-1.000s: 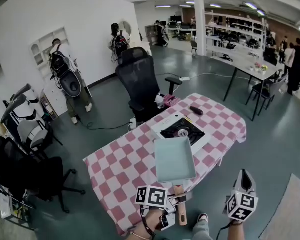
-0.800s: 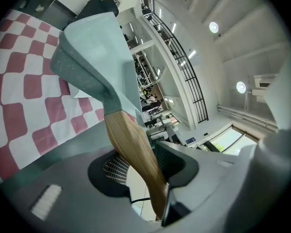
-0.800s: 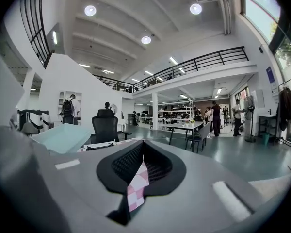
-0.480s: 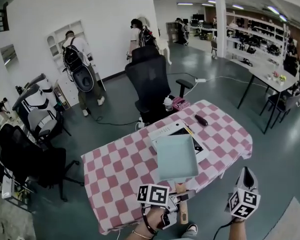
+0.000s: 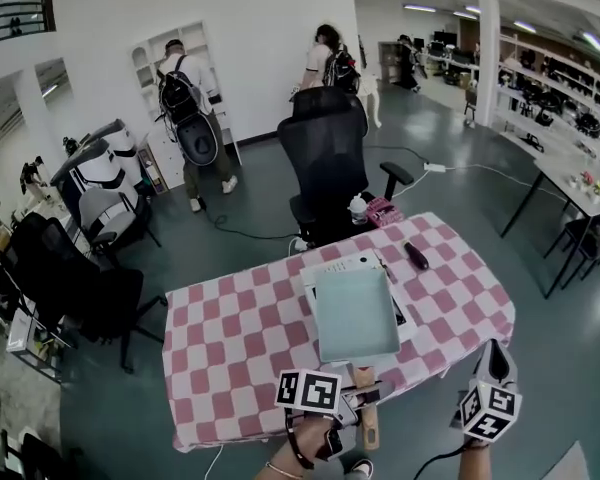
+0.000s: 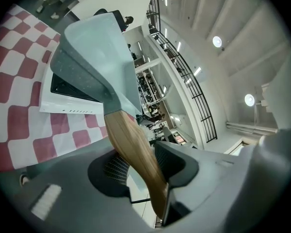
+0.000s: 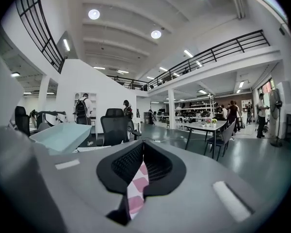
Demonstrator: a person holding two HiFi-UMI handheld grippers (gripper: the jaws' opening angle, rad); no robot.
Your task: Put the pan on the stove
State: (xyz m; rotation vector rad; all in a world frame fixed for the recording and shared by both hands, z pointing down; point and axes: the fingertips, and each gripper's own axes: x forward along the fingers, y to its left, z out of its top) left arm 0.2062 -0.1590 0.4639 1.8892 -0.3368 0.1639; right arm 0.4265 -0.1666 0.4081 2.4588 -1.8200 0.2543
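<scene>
- The left gripper (image 5: 363,396), at 6 o'clock, clamps the wooden handle (image 5: 367,423) of the pan (image 5: 355,313).
- The right gripper (image 5: 494,352), at 5 o'clock, has its jaws together, empty.
- The pan hangs over the stove (image 5: 329,267), at 12 o'clock from the left gripper, on the checked table (image 5: 230,338).

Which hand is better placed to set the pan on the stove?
Left. The left tool grips the pan by its wooden handle, over the stove; the right tool holds nothing.

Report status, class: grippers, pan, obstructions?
Left gripper shut on pan handle. Right gripper shut, empty. Pan held over stove. No obstruction visible.
</scene>
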